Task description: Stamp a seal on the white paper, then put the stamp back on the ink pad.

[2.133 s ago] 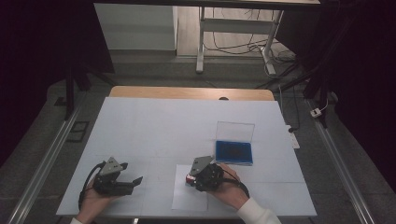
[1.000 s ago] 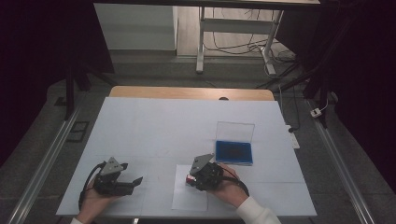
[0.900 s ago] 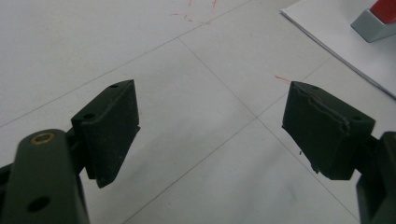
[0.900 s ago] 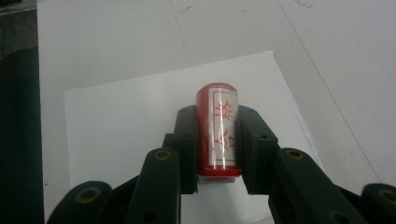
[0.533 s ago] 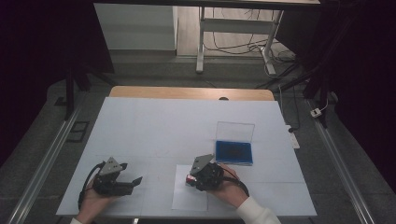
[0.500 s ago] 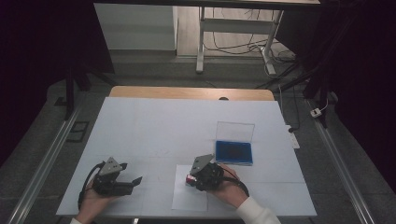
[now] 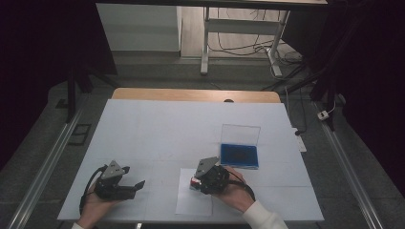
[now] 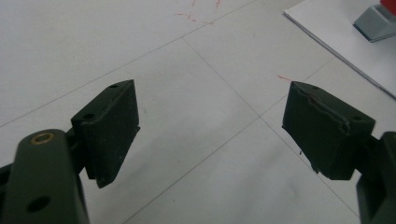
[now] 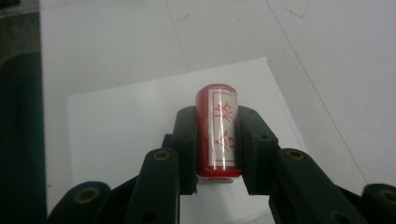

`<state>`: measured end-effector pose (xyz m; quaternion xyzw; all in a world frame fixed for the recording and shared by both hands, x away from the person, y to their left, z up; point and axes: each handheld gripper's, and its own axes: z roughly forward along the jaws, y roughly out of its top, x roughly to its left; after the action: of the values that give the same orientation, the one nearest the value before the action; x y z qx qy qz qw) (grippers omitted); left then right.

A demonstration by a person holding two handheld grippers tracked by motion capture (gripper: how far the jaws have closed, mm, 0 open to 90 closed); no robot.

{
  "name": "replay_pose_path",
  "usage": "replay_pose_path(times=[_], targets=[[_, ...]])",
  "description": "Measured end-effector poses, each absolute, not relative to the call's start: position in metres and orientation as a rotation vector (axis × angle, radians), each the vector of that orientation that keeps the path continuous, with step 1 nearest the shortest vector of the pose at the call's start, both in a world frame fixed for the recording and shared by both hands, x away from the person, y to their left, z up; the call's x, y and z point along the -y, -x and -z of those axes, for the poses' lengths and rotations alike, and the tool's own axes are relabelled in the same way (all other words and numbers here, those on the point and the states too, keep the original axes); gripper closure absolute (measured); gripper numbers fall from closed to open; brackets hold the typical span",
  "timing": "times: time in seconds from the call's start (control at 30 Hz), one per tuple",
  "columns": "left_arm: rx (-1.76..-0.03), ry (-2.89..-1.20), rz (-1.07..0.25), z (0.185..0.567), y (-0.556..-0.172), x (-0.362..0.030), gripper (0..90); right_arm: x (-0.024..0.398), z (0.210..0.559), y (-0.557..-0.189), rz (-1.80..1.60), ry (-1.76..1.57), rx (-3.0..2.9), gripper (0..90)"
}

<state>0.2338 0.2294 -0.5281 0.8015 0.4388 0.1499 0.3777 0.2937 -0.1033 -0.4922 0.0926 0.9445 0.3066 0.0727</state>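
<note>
Down near the front edge of the white table [image 7: 157, 129], the right tool [image 7: 197, 181] was clenched on a red stamp [image 9: 218, 131], its two black jaws pressing the stamp's sides just above a sheet of white paper [image 7: 191, 205]. Seen from the right gripper view, the stamp lay along the jaws with a white label bearing red characters facing up, and the paper [image 9: 130, 130] spread beneath and beyond it. The person's right hand [image 7: 234, 191] wrapped the tool's body. Just beyond and to the right of it sat a blue ink pad [image 7: 239, 155] with its clear lid standing open, close to the tool but apart from it. Well apart to the left, the left tool [image 7: 136, 185] rested low on the table in the left hand [image 7: 93, 212], released, its jaws spread wide over bare tabletop with nothing between them. From the left gripper view, a corner of the paper [image 8: 345, 42] showed at the upper right.
</note>
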Motion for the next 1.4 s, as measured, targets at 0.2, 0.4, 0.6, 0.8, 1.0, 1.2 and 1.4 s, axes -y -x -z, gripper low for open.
replay_pose_path(times=[0.2,0.4,0.6,0.8,1.0,1.2,1.4], targets=[[-1.121,-2.047,-0.386,0.528,-0.233,-0.230,19.1,0.111,0.477,-0.293,-1.019,-0.303,-2.803,70.5],[-1.122,-2.050,-0.389,0.528,-0.233,-0.229,19.0,0.117,0.471,-0.292,-1.062,-0.312,-2.774,70.5],[-1.122,-2.048,-0.388,0.528,-0.233,-0.230,19.0,0.124,0.466,-0.296,-1.104,-0.344,-2.739,70.5],[-1.121,-2.049,-0.387,0.528,-0.234,-0.230,19.1,0.131,0.459,-0.299,-1.137,-0.362,-2.712,70.5],[-1.121,-2.049,-0.388,0.528,-0.234,-0.230,19.1,0.136,0.454,-0.299,-1.147,-0.374,-2.685,70.4],[-1.119,-2.046,-0.386,0.528,-0.233,-0.230,19.1,0.143,0.448,-0.302,-1.158,-0.396,-2.651,70.5],[-1.118,-2.048,-0.390,0.527,-0.233,-0.229,19.1,0.155,0.443,-0.309,-1.169,-0.451,-2.608,70.5]])
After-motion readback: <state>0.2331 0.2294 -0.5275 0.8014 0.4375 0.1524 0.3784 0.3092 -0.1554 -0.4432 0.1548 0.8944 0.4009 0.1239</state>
